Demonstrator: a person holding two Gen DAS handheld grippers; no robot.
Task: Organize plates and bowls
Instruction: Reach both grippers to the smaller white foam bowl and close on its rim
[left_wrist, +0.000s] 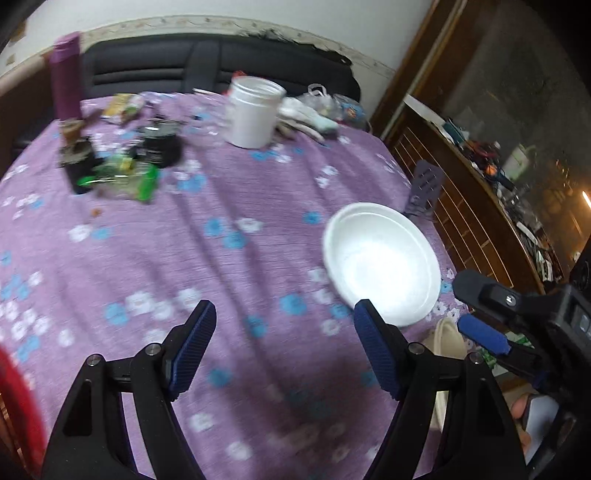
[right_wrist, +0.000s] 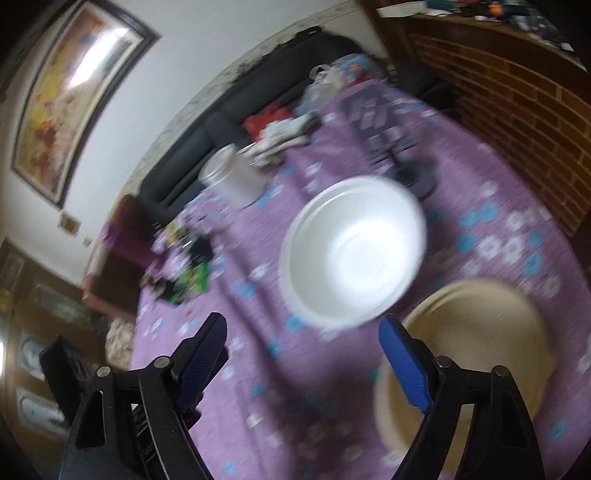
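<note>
A white bowl (left_wrist: 382, 262) sits on the purple flowered tablecloth (left_wrist: 240, 258) at the right. It also shows in the right wrist view (right_wrist: 352, 254). A beige plate (right_wrist: 476, 354) lies just near of it; a sliver of it shows in the left wrist view (left_wrist: 448, 336). My left gripper (left_wrist: 284, 314) is open and empty above the cloth, left of the bowl. My right gripper (right_wrist: 303, 332) is open and empty, its right finger over the beige plate's edge. It also shows in the left wrist view (left_wrist: 480, 334).
A white plastic jar (left_wrist: 253, 110) stands at the back of the table. A purple bottle (left_wrist: 66, 74), dark jars and green packets (left_wrist: 125, 177) crowd the back left. A purple rack (left_wrist: 424, 188) stands behind the bowl. A brick-and-wood counter (left_wrist: 480, 206) runs along the right.
</note>
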